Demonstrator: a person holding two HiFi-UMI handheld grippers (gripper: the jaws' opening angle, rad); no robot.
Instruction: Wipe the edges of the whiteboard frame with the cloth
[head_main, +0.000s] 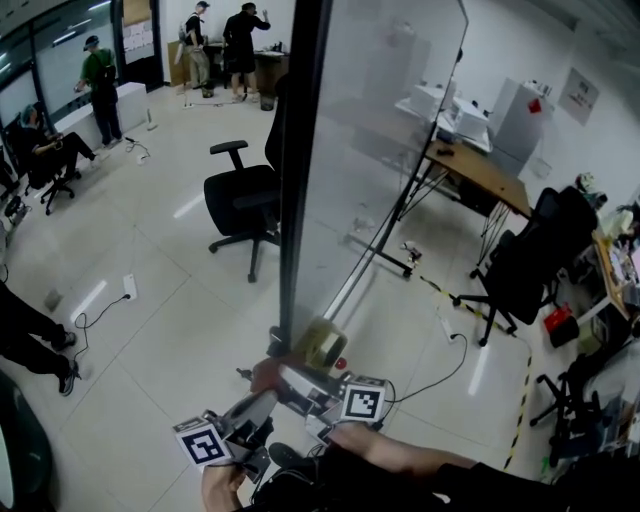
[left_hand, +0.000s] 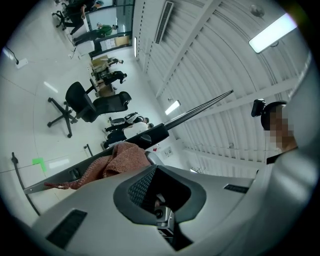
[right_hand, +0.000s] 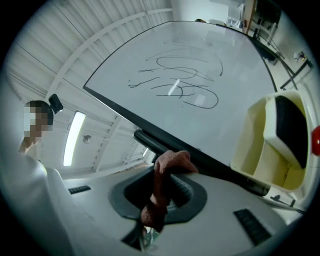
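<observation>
Currently, the right tool (right_hand: 162, 200) is clamped on a reddish-brown cloth (right_hand: 167, 167). The cloth is a soft, knitted-looking fabric. It is gathered into a rope where it rises from between the jaws, and its bunched upper end lies against the black frame (right_hand: 115, 107) of the whiteboard (right_hand: 200, 60).

The board surface is smooth, white and glossy, with looping dark pen strokes on it. The frame is a thin, straight black strip.

The left tool (left_hand: 160, 192) has its jaws apart. One ribbed dark pad shows in the recess, with nothing between the jaws. This tool sits just short of the cloth.

Only the right gripper view shows the writing. It also shows a cream plastic holder (right_hand: 260, 145) with a black insert, fixed at the frame just beside the cloth.

Only the left gripper view shows the far side of the cloth. There it spreads flat and drapes along the frame bar ahead of the empty jaws.

The head view shows the board edge-on, as a tall dark upright over a pale tiled floor (head_main: 150, 330). Both tools meet at its lower end, and the cloth appears only as a small reddish patch between them. Further off stand a black swivel chair (head_main: 240, 195) and a wooden-topped desk (head_main: 480, 170).
</observation>
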